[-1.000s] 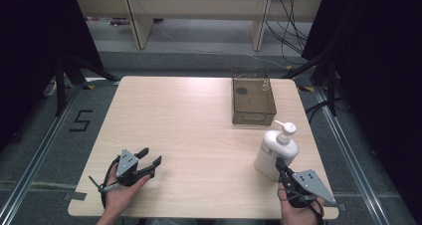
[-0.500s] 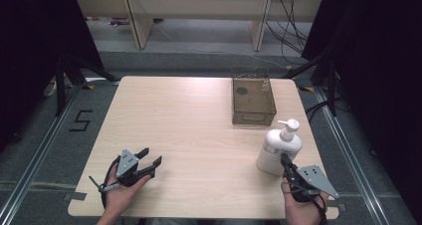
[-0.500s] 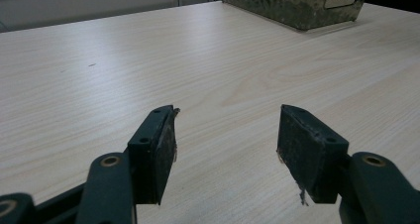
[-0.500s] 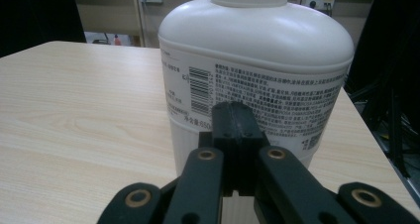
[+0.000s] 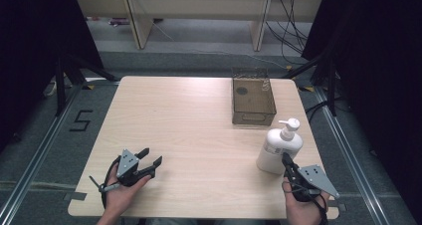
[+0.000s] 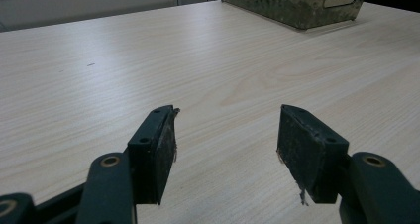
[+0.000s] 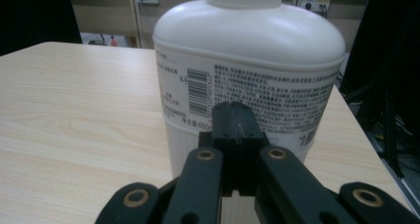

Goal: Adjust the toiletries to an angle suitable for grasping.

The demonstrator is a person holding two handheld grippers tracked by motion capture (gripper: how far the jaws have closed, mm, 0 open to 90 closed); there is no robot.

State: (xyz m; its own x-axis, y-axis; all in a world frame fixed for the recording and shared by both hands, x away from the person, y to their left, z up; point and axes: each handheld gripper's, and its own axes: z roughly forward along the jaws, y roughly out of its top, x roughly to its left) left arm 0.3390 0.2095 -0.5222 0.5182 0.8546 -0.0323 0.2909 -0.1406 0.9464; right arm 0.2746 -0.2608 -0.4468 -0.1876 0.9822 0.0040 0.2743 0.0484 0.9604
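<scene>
right gripper (image 5: 287,161), jaws together, tips against pump bottle (image 5: 277,148) near worktop's right edge; left gripper (image 5: 149,162) jaws apart; risk: nudge topples bottle

We see a table (image 5: 199,125) of pale wood-grain laminate, smooth, with a soft sheen toward its far edge. Near the far right corner we note a bin (image 5: 253,101) of smoky translucent plastic, glossy, with a rippled wall in the left gripper view. By the right edge we have a pump bottle (image 5: 277,148) in white plastic, satin-smooth, its printed label (image 7: 257,100) flat with black text and a barcode. The left gripper (image 6: 225,135) looks like matt black plastic; its pads (image 6: 304,149) are rough and frayed at the edges, with brass-looking rivets. The right gripper (image 7: 236,116) has the same matt black finish, and we see a dull grey plate (image 5: 318,179) on top.
</scene>
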